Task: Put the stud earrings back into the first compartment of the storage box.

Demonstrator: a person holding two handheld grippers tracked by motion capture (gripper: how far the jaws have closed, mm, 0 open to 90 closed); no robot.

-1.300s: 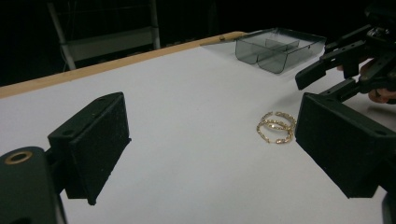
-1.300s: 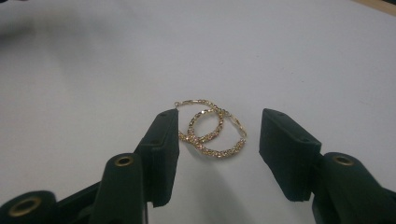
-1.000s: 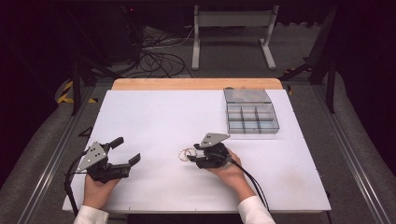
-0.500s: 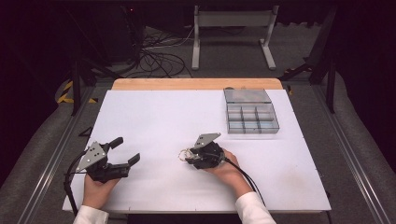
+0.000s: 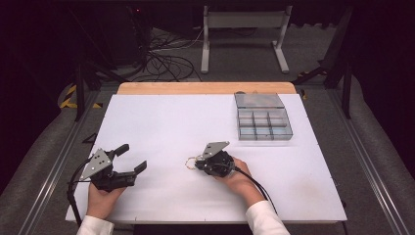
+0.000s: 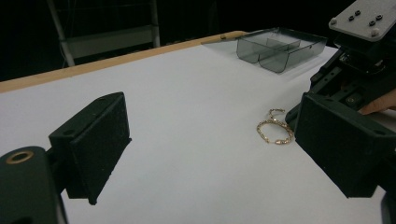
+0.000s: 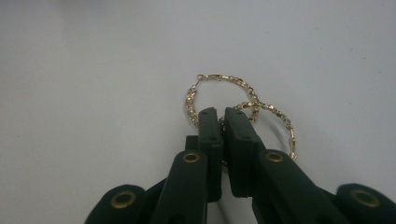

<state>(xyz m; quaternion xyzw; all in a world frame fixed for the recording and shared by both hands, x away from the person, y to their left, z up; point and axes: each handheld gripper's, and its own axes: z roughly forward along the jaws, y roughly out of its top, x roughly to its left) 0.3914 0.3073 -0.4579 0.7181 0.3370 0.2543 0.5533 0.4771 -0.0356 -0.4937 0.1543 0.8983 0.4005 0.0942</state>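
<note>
Pinching the gold earrings (image 7: pixel 243 112) between just-closed jaws, the right gripper (image 7: pixel 220 116) bears down

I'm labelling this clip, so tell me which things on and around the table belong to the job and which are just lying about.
In the job:
- two gold chain-link hoop earrings
- right hand-held gripper, shut on them
- grey clear plastic compartment box, probably where they go

Lying about:
- left hand-held gripper, open, holding nothing
- black cables on the floor
- white metal stand

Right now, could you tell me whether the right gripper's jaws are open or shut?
Shut: the right gripper has just closed its jaws on the gold hoop earrings, with the two pads nearly together in its own view.
</note>
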